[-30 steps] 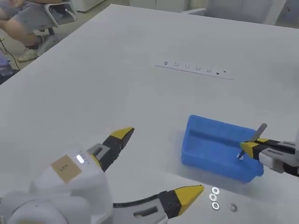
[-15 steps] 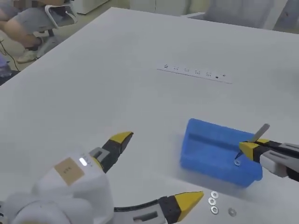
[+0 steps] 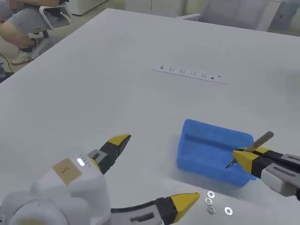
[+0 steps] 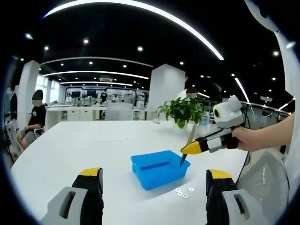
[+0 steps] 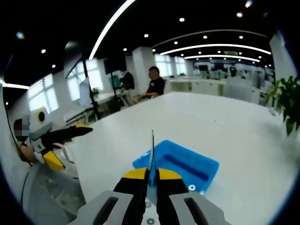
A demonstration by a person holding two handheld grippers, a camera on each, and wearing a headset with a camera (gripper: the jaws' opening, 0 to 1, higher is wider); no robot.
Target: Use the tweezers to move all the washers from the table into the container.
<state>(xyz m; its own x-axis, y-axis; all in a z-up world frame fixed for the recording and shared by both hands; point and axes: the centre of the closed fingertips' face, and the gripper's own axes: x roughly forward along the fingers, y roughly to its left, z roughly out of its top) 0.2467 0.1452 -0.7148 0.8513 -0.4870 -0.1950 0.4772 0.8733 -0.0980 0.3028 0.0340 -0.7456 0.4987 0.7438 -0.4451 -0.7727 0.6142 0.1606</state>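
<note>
Grips tweezers [image 3: 259,140] in right gripper [image 3: 243,157], yellow-tipped jaws pinched tight on the shaft. Points the tips down and leftward over the right end of container [image 3: 201,136] (above the rim or dipped inside, cannot tell). Holds left gripper [image 3: 152,171] low at the near left of table [image 3: 93,84], jaws spread wide, nothing between them, apart from container. Four washers [image 3: 210,194] on table just before container's near wall: three bunched close together, the fourth a little off to the right. One washer [image 5: 191,187] inside container, near a corner, seen in right gripper view. Container blue, open-topped, flat on table, between the two grippers in head view. From left gripper view: a hand [image 4: 246,138] wrapped round right gripper's handle, tweezers slanting down to container's right corner. Beyond table's far edge: a plant [image 4: 180,110] and, off to the left, a seated person [image 4: 33,119].
</note>
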